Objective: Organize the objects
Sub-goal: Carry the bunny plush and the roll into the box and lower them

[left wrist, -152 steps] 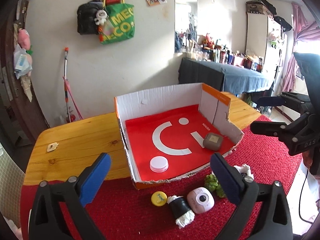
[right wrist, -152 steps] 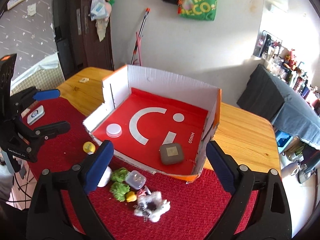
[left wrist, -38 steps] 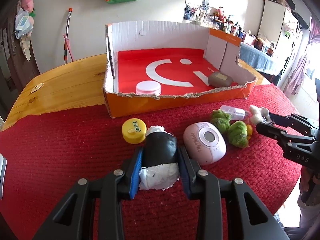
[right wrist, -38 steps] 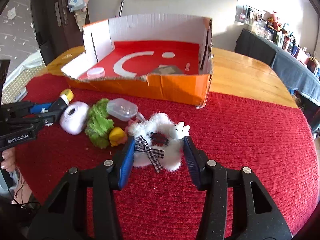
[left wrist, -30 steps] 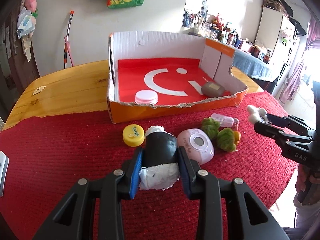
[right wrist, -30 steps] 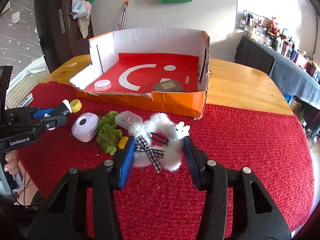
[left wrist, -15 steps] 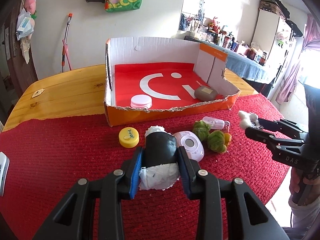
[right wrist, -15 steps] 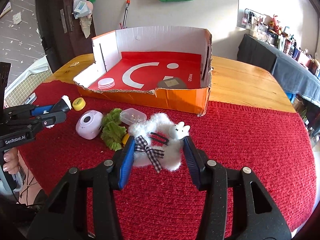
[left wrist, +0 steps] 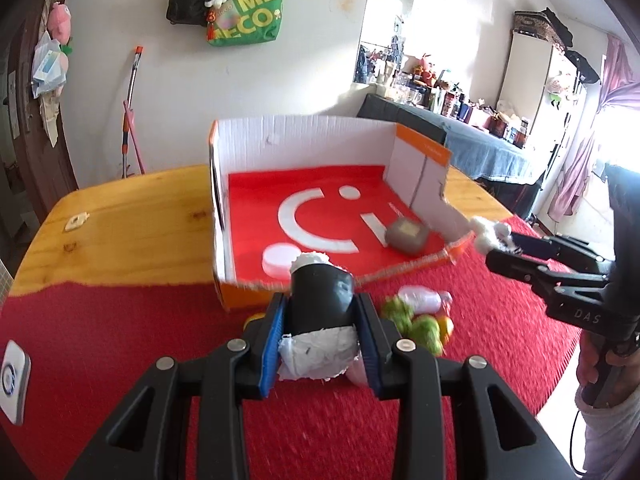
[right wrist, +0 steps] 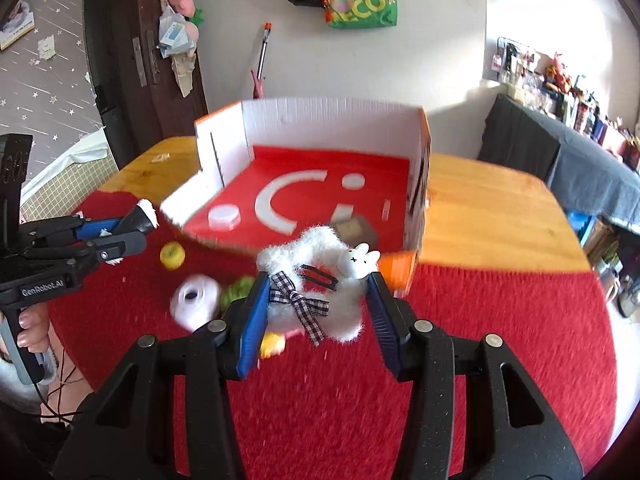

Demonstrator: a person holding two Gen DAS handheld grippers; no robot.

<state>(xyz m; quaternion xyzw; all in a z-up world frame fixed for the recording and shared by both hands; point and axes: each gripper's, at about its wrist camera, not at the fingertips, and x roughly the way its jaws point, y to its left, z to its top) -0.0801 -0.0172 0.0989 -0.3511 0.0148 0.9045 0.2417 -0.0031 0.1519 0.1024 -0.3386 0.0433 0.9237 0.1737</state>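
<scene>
Cardboard box (left wrist: 304, 136) sits toward the far side of the table (left wrist: 132, 208), its red floor already holding a white lid (left wrist: 280, 257) and a grey pad (left wrist: 406, 236). A second ago both toys were lying on the red cloth (left wrist: 120, 344) near the table's front edge; now both are lifted clear and carried toward the box. The left gripper (left wrist: 322, 340) has its fingers pinching a black-and-white roll (left wrist: 320, 312), which now hangs over the box's torn front wall. The right gripper (right wrist: 316, 304) has its fingers clamped on a fluffy white bunny toy (right wrist: 320, 276), raised close to the front right corner of the box. Left behind on the cloth, just in front of the box, are a yellow cap (right wrist: 173, 255), a pink round gadget (right wrist: 195, 300), some green leafy toys (left wrist: 412, 320) and a small clear container (left wrist: 422, 298). The blur in both views suggests fast movement. I'd judge the pickup done for these two and the drop into the box the next step; the ragged front wall could snag the bunny's fur if it comes in low.
</scene>
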